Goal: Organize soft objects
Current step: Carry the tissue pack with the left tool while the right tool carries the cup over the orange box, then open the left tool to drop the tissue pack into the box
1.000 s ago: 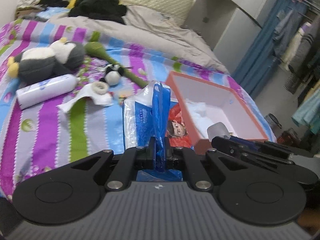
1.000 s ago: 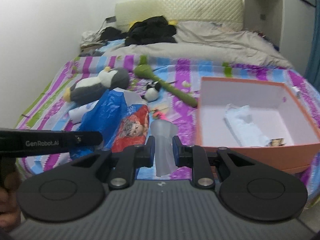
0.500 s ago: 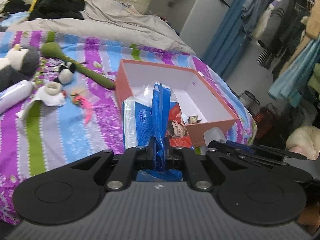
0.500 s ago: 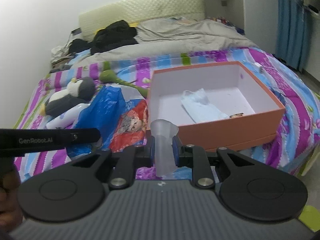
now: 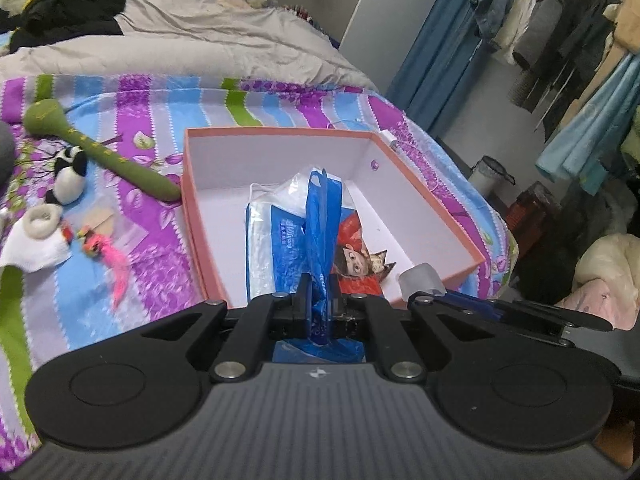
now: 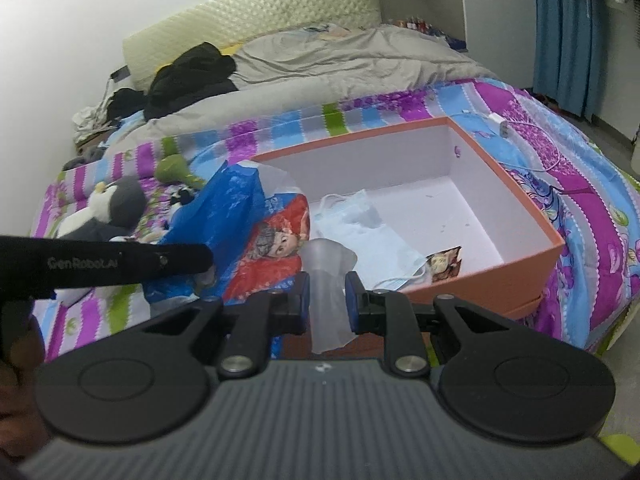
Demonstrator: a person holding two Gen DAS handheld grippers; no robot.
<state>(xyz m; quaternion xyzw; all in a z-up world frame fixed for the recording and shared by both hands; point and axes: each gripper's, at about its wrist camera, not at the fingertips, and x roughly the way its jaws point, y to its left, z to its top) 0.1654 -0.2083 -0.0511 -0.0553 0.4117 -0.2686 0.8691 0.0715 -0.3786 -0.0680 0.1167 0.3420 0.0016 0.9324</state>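
My left gripper [image 5: 319, 304] is shut on the blue handle of a plastic tissue pack [image 5: 288, 236] and holds it over the near part of the open orange box [image 5: 280, 133]. The pack also shows in the right wrist view [image 6: 256, 236], beside the box [image 6: 532, 216]. My right gripper [image 6: 325, 294] is shut on a translucent plastic flap [image 6: 326, 268] of the pack at the box's near edge. A pale blue face mask [image 6: 360, 220] and a small picture card [image 6: 444, 260] lie inside the box.
On the striped bedspread left of the box lie a green plush stick [image 5: 100, 152], a small panda toy [image 5: 70, 176], a white sock roll [image 5: 38, 228], a pink toy [image 5: 108, 256] and a grey penguin plush [image 6: 108, 212]. Grey duvet and dark clothes [image 6: 188, 76] lie behind. A clothes rack [image 5: 560, 40] stands right.
Both grippers have carried the tissue pack rightward from the bedspread to over the orange box. The box now fills the middle of both views. Both grips are unchanged.
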